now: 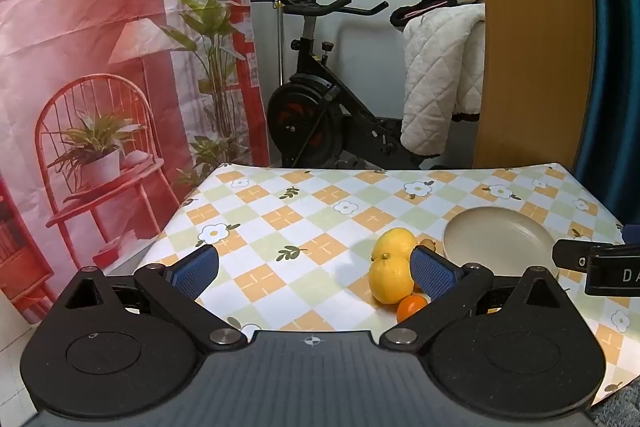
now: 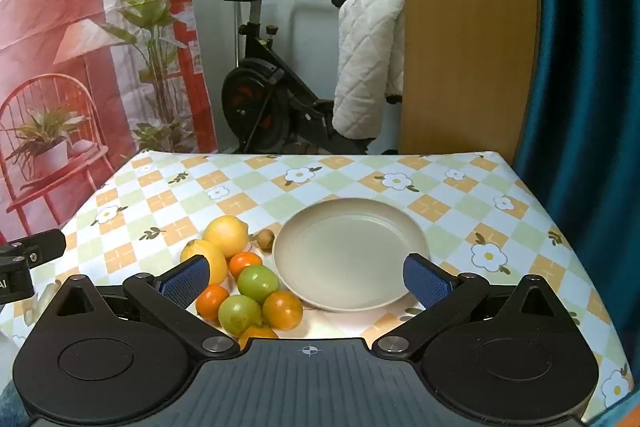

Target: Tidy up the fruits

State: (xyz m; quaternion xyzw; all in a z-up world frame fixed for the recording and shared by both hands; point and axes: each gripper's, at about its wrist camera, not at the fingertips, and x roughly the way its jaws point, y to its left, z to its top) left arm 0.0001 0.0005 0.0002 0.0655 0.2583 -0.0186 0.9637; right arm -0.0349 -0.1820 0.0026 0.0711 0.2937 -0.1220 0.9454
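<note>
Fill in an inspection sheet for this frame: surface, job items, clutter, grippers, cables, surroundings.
Surface: table under a checked floral cloth.
Job's things: beige plate holds nothing; beside it, on its left, two lemons, two green fruits, several orange fruits and one small brown fruit, clustered on the cloth.
Clutter: nothing seen.
Grippers: left gripper open, holds nothing; right gripper open, holds nothing, aimed at the plate's near rim.
Cables: nothing seen.
Surroundings: exercise bike, white quilt, printed backdrop, blue curtain.
</note>
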